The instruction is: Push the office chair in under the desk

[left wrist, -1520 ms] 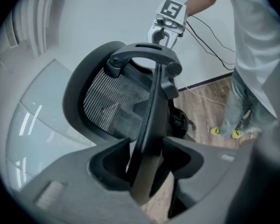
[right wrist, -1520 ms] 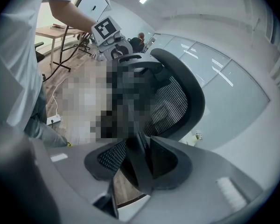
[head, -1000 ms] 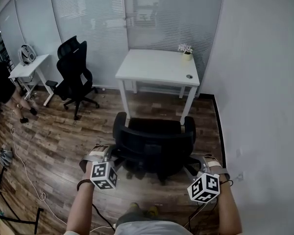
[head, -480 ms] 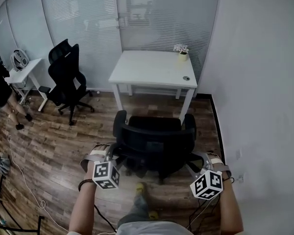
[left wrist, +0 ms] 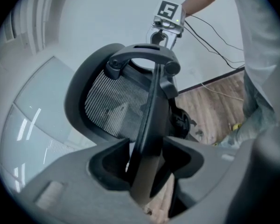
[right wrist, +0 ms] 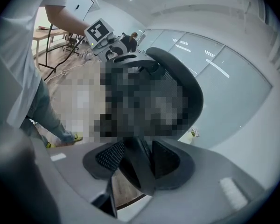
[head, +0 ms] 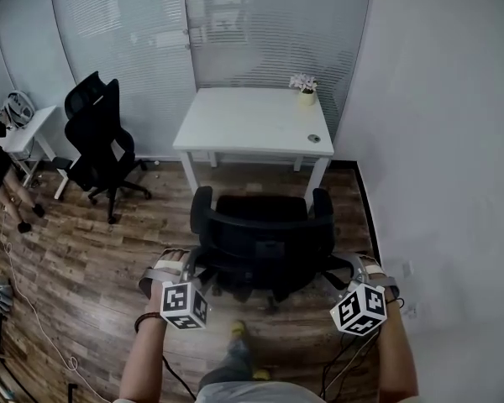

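Head view: the office chair stands on the wooden floor just short of the white table's near edge. The left hand-held gripper straddles the chair back's left edge, jaws spread. The right hand-held gripper, jaws opening, straddles its right edge. The marker cubes carry black-and-white square patterns.

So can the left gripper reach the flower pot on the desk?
Probably not. The left gripper sits behind the office chair, and the flower pot stands at the far corner of the desk.
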The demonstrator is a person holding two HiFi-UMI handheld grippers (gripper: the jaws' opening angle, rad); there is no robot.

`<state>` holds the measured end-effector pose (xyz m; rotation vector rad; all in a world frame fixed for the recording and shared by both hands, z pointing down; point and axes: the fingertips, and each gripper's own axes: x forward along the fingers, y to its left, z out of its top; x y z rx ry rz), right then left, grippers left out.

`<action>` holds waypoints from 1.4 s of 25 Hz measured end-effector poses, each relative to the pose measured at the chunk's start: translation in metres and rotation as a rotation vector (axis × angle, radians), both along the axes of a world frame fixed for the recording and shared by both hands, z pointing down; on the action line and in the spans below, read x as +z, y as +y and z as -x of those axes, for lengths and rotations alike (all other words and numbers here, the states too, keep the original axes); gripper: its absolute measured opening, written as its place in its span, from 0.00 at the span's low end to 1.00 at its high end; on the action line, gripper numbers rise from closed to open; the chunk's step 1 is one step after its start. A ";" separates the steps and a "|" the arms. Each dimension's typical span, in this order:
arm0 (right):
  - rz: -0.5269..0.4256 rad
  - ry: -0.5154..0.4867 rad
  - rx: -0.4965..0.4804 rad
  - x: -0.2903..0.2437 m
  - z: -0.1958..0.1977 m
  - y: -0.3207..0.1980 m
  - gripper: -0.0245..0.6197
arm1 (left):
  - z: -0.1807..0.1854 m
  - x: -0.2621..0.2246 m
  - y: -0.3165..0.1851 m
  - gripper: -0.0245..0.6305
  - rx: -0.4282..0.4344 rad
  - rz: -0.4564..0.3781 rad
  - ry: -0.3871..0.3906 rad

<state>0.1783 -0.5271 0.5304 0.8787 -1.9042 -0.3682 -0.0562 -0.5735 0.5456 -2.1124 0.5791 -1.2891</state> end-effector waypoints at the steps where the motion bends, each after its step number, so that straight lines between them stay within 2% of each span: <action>1: 0.005 0.002 0.005 0.000 -0.001 -0.009 0.32 | -0.001 -0.001 -0.009 0.37 0.003 -0.006 0.002; 11: 0.039 0.005 0.053 -0.002 -0.005 -0.093 0.32 | -0.006 -0.004 -0.092 0.37 0.021 -0.004 0.007; 20: 0.043 -0.001 0.086 -0.003 -0.002 -0.145 0.33 | -0.003 -0.006 -0.144 0.37 0.041 -0.012 0.019; 30: 0.067 -0.007 0.112 -0.002 0.005 -0.190 0.33 | 0.003 -0.007 -0.192 0.37 0.067 -0.023 0.035; 35: 0.013 -0.032 0.125 -0.001 0.012 -0.196 0.33 | 0.008 -0.006 -0.204 0.37 0.083 -0.024 0.032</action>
